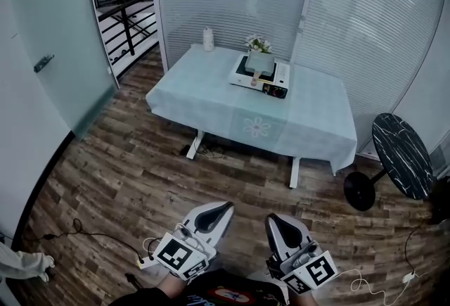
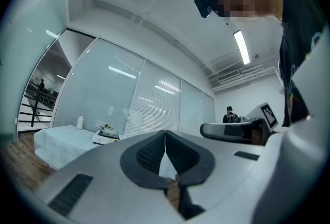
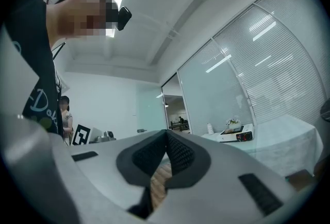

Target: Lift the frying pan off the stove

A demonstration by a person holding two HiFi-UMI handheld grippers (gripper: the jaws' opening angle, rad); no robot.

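Note:
Far ahead, a grey frying pan (image 1: 260, 61) sits on a white portable stove (image 1: 275, 79) on a table with a pale cloth (image 1: 211, 97). Its handle points toward me. Both grippers are low at the bottom of the head view, over the wooden floor and well short of the table. My left gripper (image 1: 222, 209) is shut with nothing between its fingers, and so is my right gripper (image 1: 276, 222). The left gripper view shows the stove (image 2: 105, 137) small in the distance, past the left gripper (image 2: 165, 134). The right gripper view shows the stove (image 3: 236, 135) far beyond the right gripper (image 3: 166, 134).
A white bottle (image 1: 208, 39) and a small bunch of flowers (image 1: 258, 43) stand at the table's back edge. A black round side table (image 1: 401, 154) stands to the right. Glass walls with blinds enclose the room. Cables (image 1: 84, 234) lie on the floor at the left.

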